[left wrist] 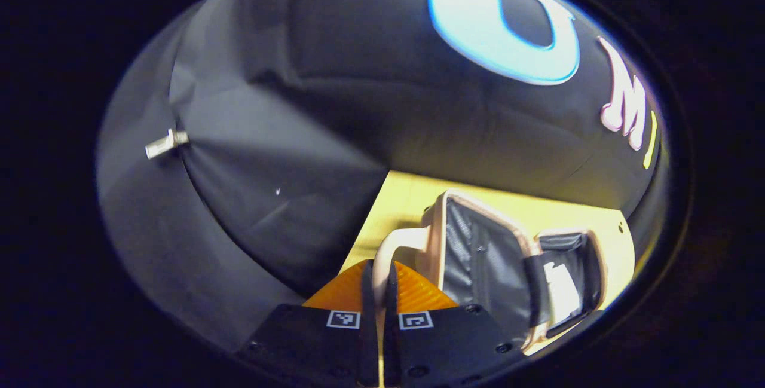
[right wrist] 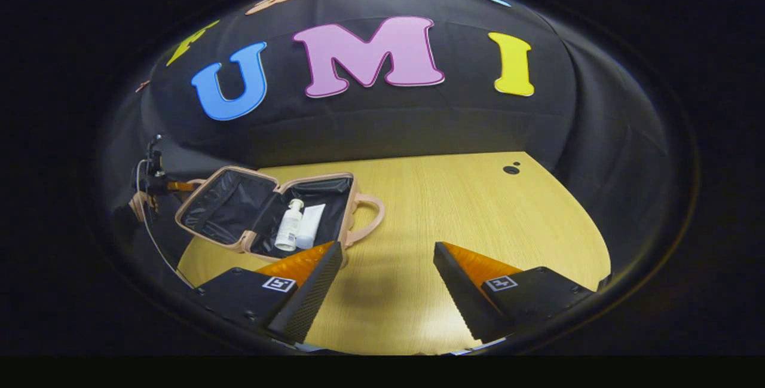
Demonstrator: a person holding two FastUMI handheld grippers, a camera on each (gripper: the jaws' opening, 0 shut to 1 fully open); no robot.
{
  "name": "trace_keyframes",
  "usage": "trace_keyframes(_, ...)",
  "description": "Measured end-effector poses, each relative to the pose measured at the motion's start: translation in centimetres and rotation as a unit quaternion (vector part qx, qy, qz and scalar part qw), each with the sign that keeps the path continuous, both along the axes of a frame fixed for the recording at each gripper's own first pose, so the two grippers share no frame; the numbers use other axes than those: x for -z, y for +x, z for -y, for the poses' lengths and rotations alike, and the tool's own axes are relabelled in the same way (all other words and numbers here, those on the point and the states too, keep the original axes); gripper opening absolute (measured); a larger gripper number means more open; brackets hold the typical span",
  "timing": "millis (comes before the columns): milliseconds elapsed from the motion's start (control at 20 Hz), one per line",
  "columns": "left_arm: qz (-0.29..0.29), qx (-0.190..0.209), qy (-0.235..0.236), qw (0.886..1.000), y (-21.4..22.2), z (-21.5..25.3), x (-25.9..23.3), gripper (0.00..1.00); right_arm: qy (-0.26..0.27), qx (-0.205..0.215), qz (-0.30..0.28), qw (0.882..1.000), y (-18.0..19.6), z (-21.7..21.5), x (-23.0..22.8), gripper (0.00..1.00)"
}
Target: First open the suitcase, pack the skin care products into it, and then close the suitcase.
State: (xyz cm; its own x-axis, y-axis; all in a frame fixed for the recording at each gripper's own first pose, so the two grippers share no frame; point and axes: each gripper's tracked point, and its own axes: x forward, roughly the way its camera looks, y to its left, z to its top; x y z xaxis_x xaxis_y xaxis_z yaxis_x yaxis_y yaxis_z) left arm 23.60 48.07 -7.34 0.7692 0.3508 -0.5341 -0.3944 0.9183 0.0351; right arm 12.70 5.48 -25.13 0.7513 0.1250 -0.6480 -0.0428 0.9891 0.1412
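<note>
- The suitcase [right wrist: 263,211] lies open on the desk [right wrist: 454,208], both halves splayed, dark lining up.
- In the half nearer the right tongs [right wrist: 387,283] lie a white bottle [right wrist: 289,224] and a white tube [right wrist: 310,225], side by side and touching. Packing looks done; I judge closing is the step in hand.
- Left tongs [left wrist: 378,292] are pinched together on the pale handle [left wrist: 391,250] of the lid half, the loop running right between the fingers.
- Right tongs stand wide apart, gripping nothing, hovering over bare desk well clear of the case.
- To close it cleanly: swing that handle up and over along the hinge's arc, not straight across, or the whole case may slide.
- The free right tongs could steady the loaded half by its own handle [right wrist: 366,220] or rim.
- Go slowly near the end; bottle and tube lie loose, and a jolt may send one rolling onto the rim.
- Hard to tell: the left gripper view cuts off the case's lower edge, and the bottle is partly screened by a dark strap [left wrist: 538,286].
- Whether the case has a zip or latch, I cannot make out.
- The far-off left gripper in the right gripper view is small and dim against the wall.
</note>
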Motion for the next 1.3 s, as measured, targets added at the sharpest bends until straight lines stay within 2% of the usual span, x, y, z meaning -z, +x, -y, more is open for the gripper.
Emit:
trace_keyframes(100, 0.022, 0.018, 0.002, 1.0, -0.3, 3.7, -5.4, 0.08, 0.005, 0.001, 0.004, 1.0, 1.0, 0.6, -0.7, 0.98)
trace_keyframes(250, 0.057, 0.063, -0.007, 0.996, 0.8, 12.6, -10.7, 0.08, 0.016, 0.016, 0.01, 1.0, 2.5, 2.2, -1.7, 0.98)
trace_keyframes(400, 0.09, 0.097, -0.021, 0.991, 2.9, 21.1, -12.4, 0.08, 0.016, 0.036, 0.025, 0.999, 3.9, 4.3, -2.7, 0.97)
trace_keyframes(550, 0.113, 0.125, -0.039, 0.985, 4.7, 29.3, -12.1, 0.08, 0.026, 0.047, 0.027, 0.998, 5.0, 5.5, -2.8, 0.97)
trace_keyframes(650, 0.125, 0.14, -0.059, 0.98, 6.0, 34.5, -10.6, 0.08, 0.029, 0.049, 0.025, 0.998, 5.7, 6.4, -2.3, 0.97)
trace_keyframes(850, 0.117, 0.159, -0.153, 0.968, 8.8, 43.7, -3.6, 0.08, 0.013, 0.039, 0.005, 0.999, 6.0, 8.2, -0.5, 0.97)
trace_keyframes(950, 0.098, 0.174, -0.165, 0.966, 9.8, 46.6, 0.7, 0.08, -0.001, 0.029, 0.001, 1.0, 6.2, 8.9, 0.5, 0.98)
trace_keyframes(1050, 0.072, 0.193, -0.159, 0.965, 10.6, 49.2, 4.9, 0.08, -0.004, 0.017, -0.005, 1.0, 6.2, 9.1, 1.3, 0.98)
trace_keyframes(1200, 0.023, 0.212, -0.119, 0.97, 10.7, 51.0, 10.1, 0.08, 0.0, 0.015, -0.015, 1.0, 5.7, 9.1, 1.9, 0.98)
trace_keyframes(1300, 0.026, 0.225, -0.077, 0.971, 11.2, 51.6, 10.9, 0.08, 0.002, 0.021, -0.015, 1.0, 5.5, 9.1, 1.8, 0.98)
